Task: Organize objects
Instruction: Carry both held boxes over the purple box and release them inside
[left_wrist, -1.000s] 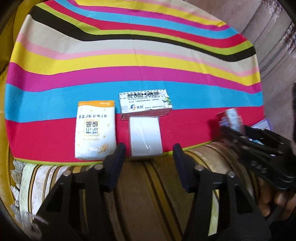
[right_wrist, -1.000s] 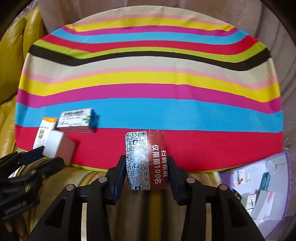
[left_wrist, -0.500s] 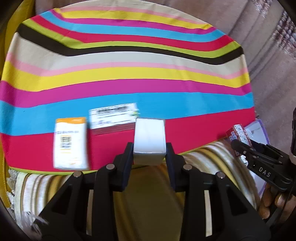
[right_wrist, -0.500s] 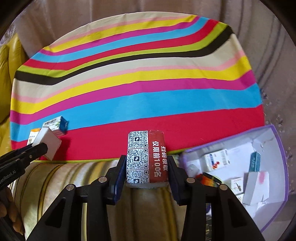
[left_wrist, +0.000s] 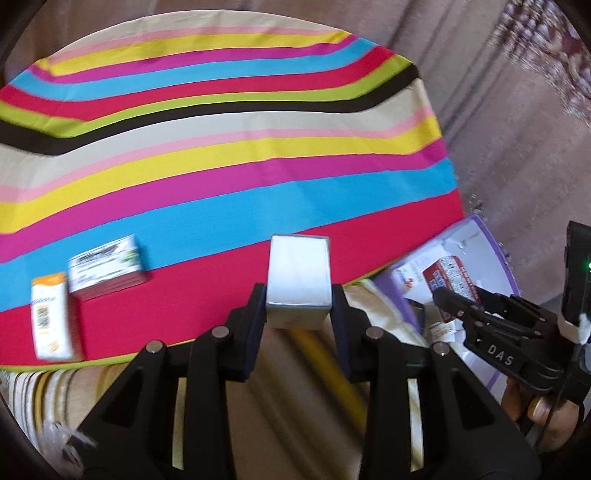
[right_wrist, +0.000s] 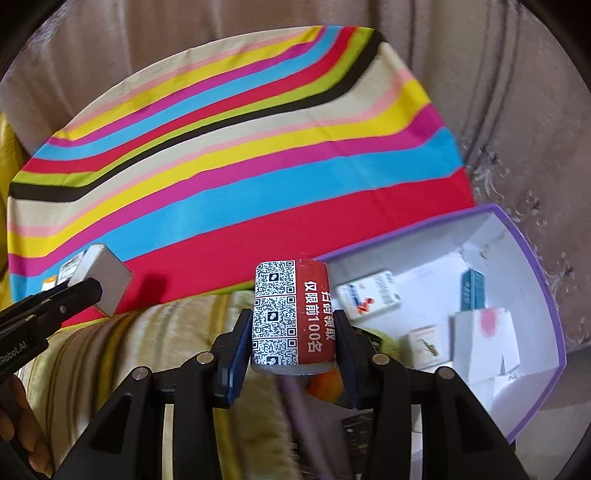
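Observation:
My left gripper (left_wrist: 298, 306) is shut on a plain white box (left_wrist: 298, 280), held above the near edge of the striped cloth (left_wrist: 221, 155). The same white box (right_wrist: 101, 282) shows at the left of the right wrist view. My right gripper (right_wrist: 293, 347) is shut on a red box with QR codes (right_wrist: 291, 314), at the near left corner of the purple-rimmed white tray (right_wrist: 554, 314). In the left wrist view that red box (left_wrist: 448, 278) shows in front of the tray (left_wrist: 498, 251). On the cloth lie an orange-and-white box (left_wrist: 50, 317) and a green-and-white box (left_wrist: 105, 267).
The tray holds several small boxes, among them a white-and-blue one (right_wrist: 369, 295), a teal one (right_wrist: 472, 288) and a white one with a pink spot (right_wrist: 484, 336). A striped sofa cushion (right_wrist: 147, 350) lies under both grippers. A hand (left_wrist: 543, 413) holds the right gripper.
My left gripper closed on the white box, lifted it off the cloth and carried it right. My right gripper carried the red box right, up to the tray.

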